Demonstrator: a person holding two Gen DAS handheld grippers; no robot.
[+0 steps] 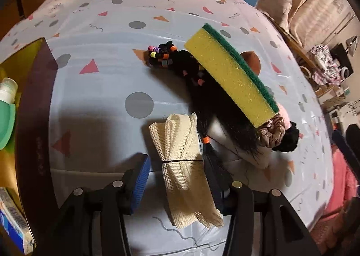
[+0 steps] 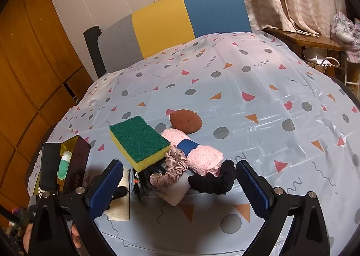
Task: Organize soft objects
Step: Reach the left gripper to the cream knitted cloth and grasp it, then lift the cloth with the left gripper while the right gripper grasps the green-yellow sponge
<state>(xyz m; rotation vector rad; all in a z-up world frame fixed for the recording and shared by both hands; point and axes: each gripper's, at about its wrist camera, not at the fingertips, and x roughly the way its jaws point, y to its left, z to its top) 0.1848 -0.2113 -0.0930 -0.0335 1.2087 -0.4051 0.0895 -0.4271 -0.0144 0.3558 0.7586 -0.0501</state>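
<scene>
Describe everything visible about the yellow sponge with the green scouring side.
The rectangular yellow foam sponge with a dark green scouring layer is a thick block, porous on its yellow side and coarse on the green one. It sits tilted, propped on a bundle of black hair, green face up in the right wrist view. Its low corner meets a tan satin scrunchie. No gripper touches it.

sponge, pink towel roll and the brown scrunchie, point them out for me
sponge [image 2: 138, 137], right wrist view, on its green scouring top
pink towel roll [image 2: 203, 159], right wrist view, on the pink terry right of its blue band
brown scrunchie [image 2: 173, 167], right wrist view, on its satin folds
</scene>
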